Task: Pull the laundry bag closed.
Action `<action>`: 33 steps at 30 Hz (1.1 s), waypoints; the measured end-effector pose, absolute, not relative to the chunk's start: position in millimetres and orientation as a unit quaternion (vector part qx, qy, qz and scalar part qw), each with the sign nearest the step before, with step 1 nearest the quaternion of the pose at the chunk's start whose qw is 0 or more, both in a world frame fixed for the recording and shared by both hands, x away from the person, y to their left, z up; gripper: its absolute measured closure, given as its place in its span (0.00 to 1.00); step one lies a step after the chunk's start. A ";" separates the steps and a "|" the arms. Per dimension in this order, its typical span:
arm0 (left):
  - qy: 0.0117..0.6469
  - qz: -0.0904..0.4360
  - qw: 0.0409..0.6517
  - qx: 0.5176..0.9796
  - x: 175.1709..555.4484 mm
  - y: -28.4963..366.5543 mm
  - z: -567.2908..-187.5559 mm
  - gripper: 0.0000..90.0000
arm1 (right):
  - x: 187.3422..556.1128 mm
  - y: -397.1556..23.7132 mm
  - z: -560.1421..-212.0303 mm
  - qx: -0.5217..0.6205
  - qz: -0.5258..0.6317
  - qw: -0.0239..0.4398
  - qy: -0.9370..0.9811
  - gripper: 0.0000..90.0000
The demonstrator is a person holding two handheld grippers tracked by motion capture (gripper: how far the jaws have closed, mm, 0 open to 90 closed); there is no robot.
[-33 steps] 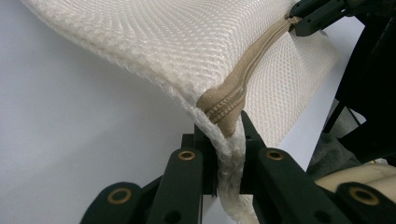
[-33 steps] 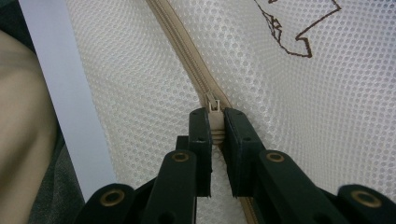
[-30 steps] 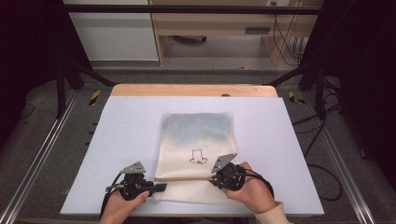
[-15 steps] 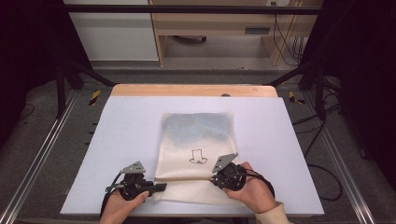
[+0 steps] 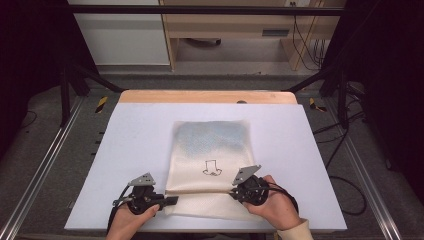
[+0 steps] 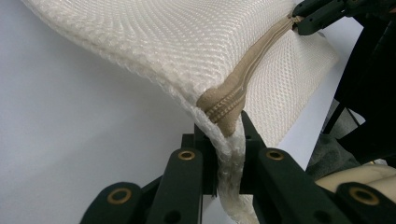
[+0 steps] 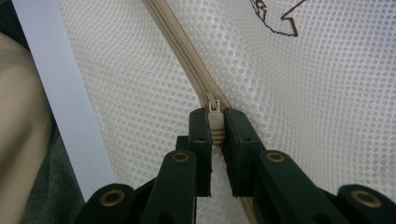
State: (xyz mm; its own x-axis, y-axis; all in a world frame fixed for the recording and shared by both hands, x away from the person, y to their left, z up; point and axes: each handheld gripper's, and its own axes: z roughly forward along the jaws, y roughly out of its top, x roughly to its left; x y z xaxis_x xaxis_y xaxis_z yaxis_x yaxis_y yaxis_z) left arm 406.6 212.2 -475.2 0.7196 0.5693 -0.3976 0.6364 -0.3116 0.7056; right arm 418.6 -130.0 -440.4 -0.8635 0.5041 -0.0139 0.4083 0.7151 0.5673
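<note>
Fingers (image 7: 216, 135) on zipper pull (image 7: 215, 122)

A table (image 5: 125, 150) with a white top and a wooden strip along its far edge was seen. A cream mesh bag (image 5: 212, 145) with a tan zip (image 6: 243, 79) was laid flat on it, near the front edge.

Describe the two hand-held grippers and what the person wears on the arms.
Each hand-held gripper, left and right, is black, with a grey three-cornered plate on top and a black cable trailing back. Their linked black jaw arms carry brass-coloured rivets. A cream sleeve cuff shows at the right wrist.
</note>
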 end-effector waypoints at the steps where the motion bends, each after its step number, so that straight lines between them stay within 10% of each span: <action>1: 0.373 -0.037 0.453 0.809 406.6 212.2 -475.2 0.93 | 418.5 -130.3 -440.7 0.248 0.284 0.083 0.922 0.91; 33: 0.373 -0.034 0.453 0.809 406.8 212.7 -475.0 0.93 | 415.5 -143.2 -442.4 0.261 0.287 0.087 0.917 0.91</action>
State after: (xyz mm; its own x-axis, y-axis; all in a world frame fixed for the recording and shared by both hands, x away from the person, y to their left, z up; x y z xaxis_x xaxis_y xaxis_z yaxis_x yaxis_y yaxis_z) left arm 406.8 212.7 -475.0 0.7189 0.5729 -0.3937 0.6349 -0.3105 0.7075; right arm 415.5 -143.2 -442.4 -0.8485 0.5291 -0.0100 0.4289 0.6987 0.5726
